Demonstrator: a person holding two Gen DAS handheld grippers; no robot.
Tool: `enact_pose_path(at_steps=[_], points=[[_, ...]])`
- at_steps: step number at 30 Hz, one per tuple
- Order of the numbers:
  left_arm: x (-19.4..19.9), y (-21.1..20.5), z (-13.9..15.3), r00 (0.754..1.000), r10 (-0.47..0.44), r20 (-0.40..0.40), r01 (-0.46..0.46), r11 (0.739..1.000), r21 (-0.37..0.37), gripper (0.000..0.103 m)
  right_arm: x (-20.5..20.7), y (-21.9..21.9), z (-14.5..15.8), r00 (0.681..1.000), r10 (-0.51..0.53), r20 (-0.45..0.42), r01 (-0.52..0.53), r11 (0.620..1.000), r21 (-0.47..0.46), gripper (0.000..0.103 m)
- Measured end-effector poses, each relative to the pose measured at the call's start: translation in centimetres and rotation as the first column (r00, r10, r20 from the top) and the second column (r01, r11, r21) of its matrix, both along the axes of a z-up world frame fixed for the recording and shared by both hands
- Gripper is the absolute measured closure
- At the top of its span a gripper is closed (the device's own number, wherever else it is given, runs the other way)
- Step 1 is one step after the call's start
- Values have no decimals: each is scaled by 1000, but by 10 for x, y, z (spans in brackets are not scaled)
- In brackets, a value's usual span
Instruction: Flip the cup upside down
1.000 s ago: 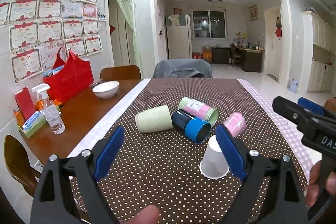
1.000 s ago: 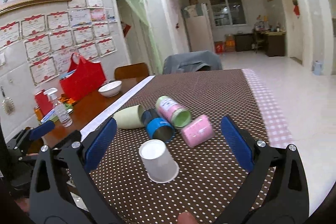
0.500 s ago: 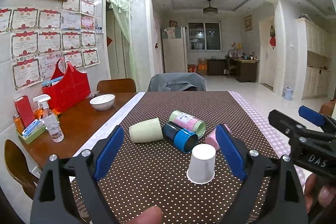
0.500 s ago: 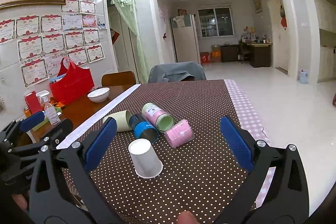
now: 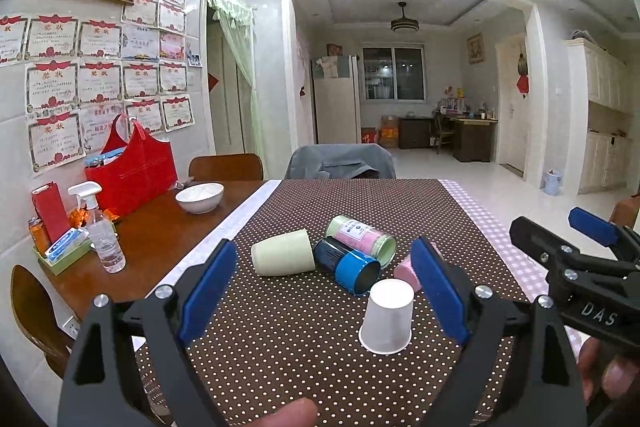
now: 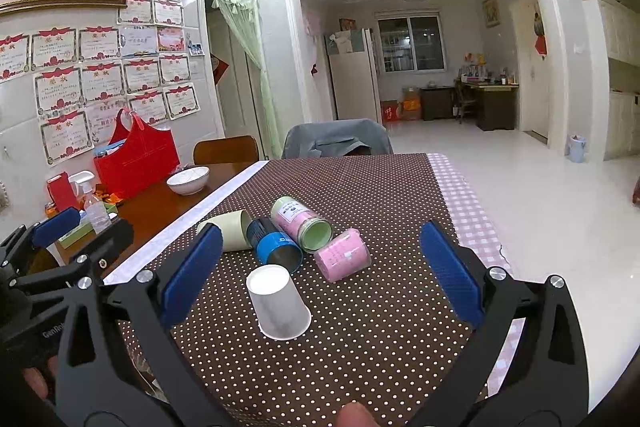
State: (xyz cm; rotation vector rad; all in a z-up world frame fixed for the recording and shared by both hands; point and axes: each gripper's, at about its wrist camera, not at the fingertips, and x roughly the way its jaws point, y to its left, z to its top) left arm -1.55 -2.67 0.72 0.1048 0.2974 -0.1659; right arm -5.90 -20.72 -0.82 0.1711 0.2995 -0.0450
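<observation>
While both tools hang above the near edge of the counter, the white paper cup stands upside down on the dotted brown cloth, its mouth flat on the cloth and its closed bottom on top. From the left wrist view the cup lies ahead of the left hand-held gripper, close to its right blue pad but apart from it — nothing is pinched, and the jaws are spread wide. From the right wrist view the same cup sits ahead of the right hand-held gripper, nearer to its left pad; these jaws too are spread wide and hold nothing.

Just behind the cup, toward the middle of the counter, four containers lie on their sides in a close group: a pale green cup, a blue can, a pink-and-green can and a pink can. Toward the left edge, on the bare wood, a white bowl stands — well apart from the group.
</observation>
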Motion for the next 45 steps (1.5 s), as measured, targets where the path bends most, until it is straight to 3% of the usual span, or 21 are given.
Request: enact_pose_path(at_steps=[45], points=[[-1,-1,-4,1000,-5,5,5,1000,-11,16,2,5,0,1000,16,-9,-16,1000,3,6]])
